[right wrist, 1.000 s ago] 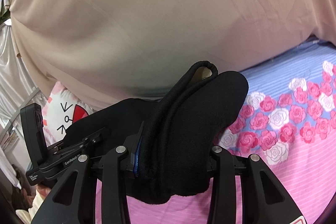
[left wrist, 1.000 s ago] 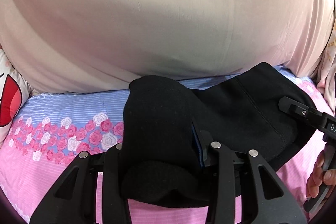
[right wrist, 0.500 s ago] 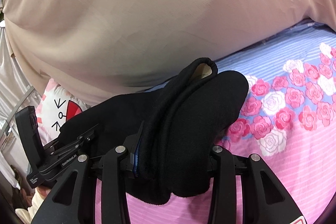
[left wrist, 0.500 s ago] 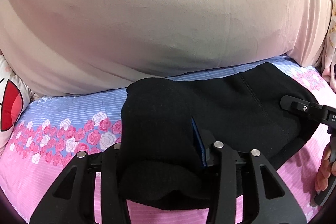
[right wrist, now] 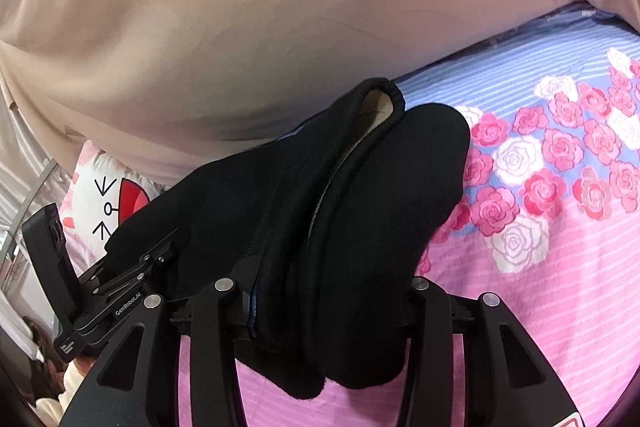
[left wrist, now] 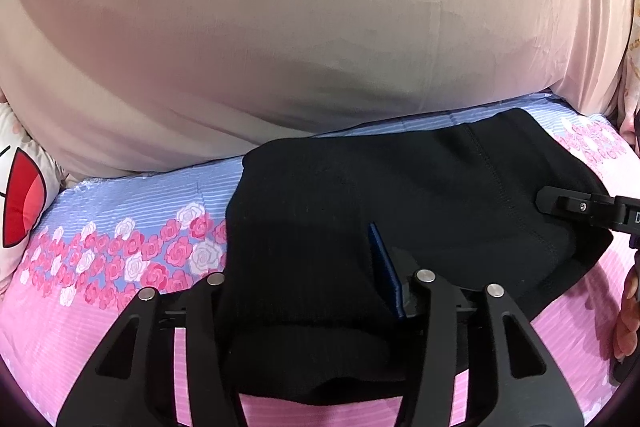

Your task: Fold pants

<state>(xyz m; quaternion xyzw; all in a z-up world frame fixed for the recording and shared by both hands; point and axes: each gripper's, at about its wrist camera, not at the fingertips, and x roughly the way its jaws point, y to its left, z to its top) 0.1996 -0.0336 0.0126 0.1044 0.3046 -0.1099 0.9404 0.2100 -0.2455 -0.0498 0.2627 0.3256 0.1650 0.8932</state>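
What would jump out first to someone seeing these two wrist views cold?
The black pants fill the middle of both views, bunched thick between the jaws of the left gripper and of the right gripper, whose jaws have just been opening with cloth between them. Under them lies a pink and blue bedsheet with roses, and behind rises a large beige cover.

Both hand-held grippers (left wrist: 316, 287) (right wrist: 320, 291), angled downward, have just been opening.
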